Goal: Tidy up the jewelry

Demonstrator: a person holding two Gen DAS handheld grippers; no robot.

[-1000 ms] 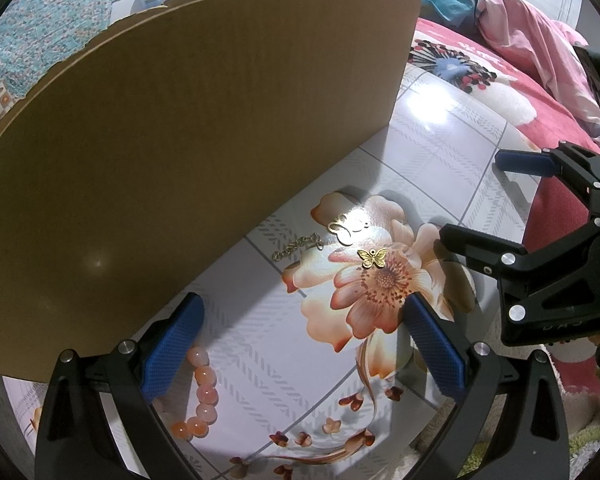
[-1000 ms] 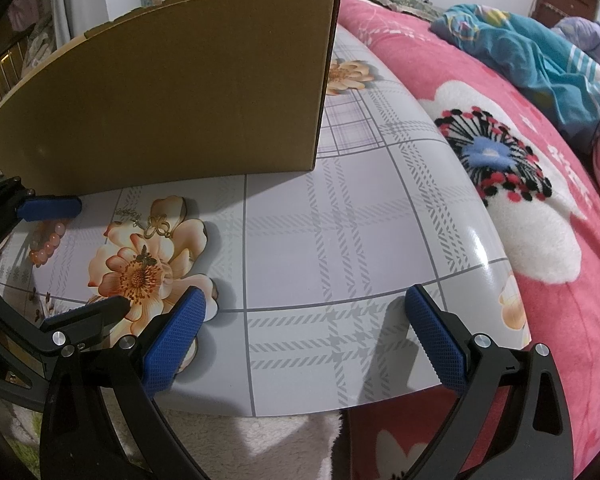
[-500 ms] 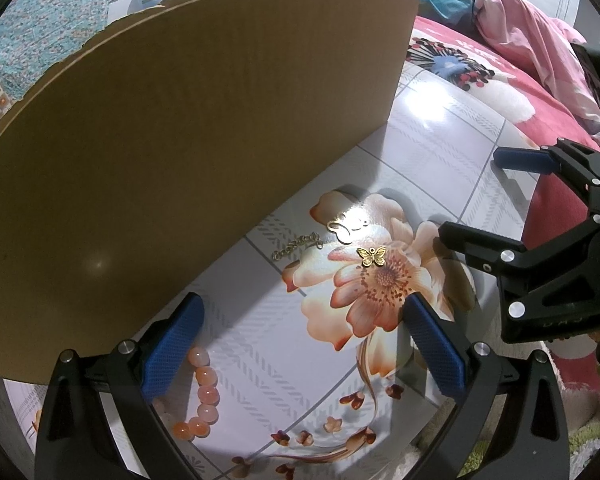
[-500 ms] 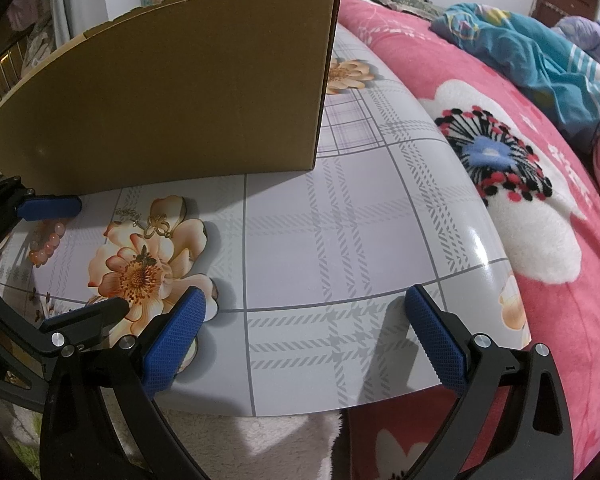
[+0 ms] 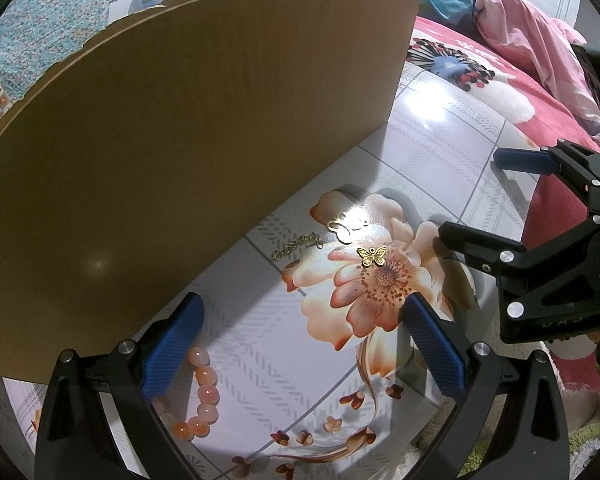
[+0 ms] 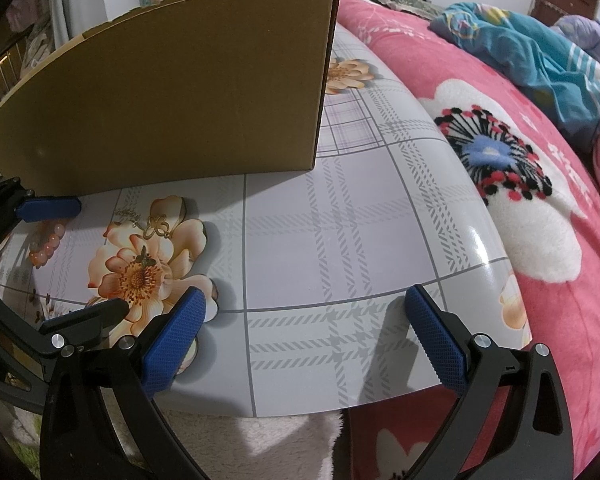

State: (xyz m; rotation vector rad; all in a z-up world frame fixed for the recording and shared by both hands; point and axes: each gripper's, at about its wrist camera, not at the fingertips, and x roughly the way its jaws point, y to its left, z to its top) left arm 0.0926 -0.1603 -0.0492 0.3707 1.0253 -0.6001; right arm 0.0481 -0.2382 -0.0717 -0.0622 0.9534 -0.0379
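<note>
Bedroom setup: glossy floral-print tabletop (image 6: 340,240) is sitting beside a bed with a pink blanket (image 6: 520,220), and a cardboard box (image 5: 180,140) is standing along the far side. Progress is looking like zero: all jewelry is lying loose on the surface, nothing being carried, and I can't see into the box. Left tool (image 5: 300,344) is hovering wide apart and empty; right tool (image 6: 304,332) is likewise spread and empty, over bare tabletop near the front edge. Gold butterfly charm (image 5: 372,256) is sitting on the printed flower, ahead of the left tool and roughly centred between its fingers. Butterfly-outline pendant (image 5: 346,228) and short chain (image 5: 296,245) are lying just beyond it, close to the box wall. Pink bead bracelet (image 5: 204,396) is lying right beside the left tool's left finger (image 5: 172,340), partly hidden under it. Everything is still waiting to be sorted; butterfly charm is looking like the likeliest first pick.
</note>
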